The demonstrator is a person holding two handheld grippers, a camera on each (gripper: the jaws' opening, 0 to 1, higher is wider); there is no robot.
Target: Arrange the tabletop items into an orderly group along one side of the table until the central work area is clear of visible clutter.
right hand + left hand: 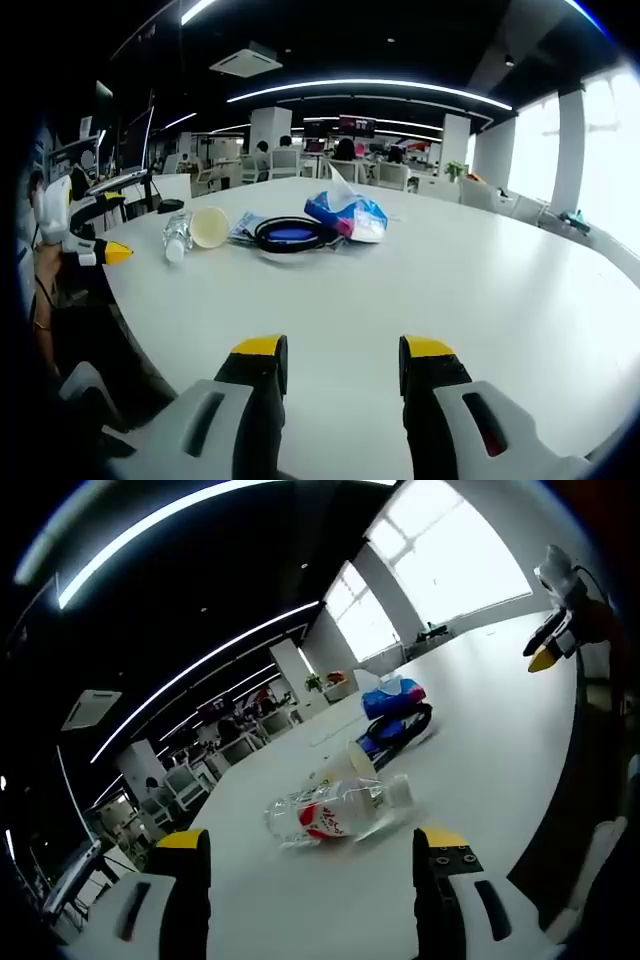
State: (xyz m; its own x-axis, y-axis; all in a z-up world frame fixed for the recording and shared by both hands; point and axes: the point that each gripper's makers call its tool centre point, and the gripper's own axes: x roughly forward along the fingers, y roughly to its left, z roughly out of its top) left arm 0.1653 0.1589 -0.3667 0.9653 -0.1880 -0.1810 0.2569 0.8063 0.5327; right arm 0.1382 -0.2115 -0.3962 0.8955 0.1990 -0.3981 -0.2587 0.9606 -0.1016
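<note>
In the left gripper view we read a red label on the clear plastic bottle lying on its side on the white table — the right gripper view shows the paper cup, black ring and blue packet beside it. Left gripper and right gripper both gape, holding nothing.

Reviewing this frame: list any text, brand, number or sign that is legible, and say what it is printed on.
None can be read.
Plastic bottle lying on the white table: red and white label, print too blurred to read.
Blue packet: markings too small to read.
Wall screens at the back of the office: content too small to read.
</note>
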